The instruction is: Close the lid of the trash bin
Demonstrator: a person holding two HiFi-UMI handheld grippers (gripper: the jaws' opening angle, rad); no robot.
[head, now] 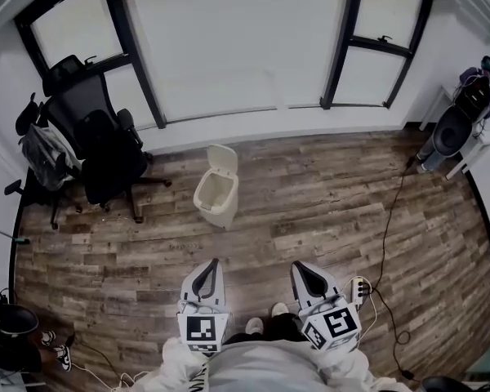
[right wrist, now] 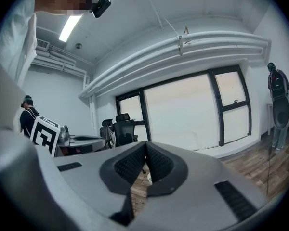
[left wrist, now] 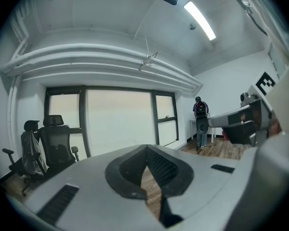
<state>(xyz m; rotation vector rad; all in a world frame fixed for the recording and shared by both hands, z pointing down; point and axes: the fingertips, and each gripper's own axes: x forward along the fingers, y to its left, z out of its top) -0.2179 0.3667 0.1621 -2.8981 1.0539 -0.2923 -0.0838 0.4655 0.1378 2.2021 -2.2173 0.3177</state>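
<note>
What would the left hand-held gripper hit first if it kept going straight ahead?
Probably the open trash bin: from the head view the left hand-held gripper lines up with it, though height is unclear and it might pass above.

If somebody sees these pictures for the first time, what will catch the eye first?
The pale bin stands alone in the middle of the room, its lid up. Nearest the camera, the left gripper and the right gripper are both shut and empty, apart from the bin. Black chairs crowd the far left.
</note>
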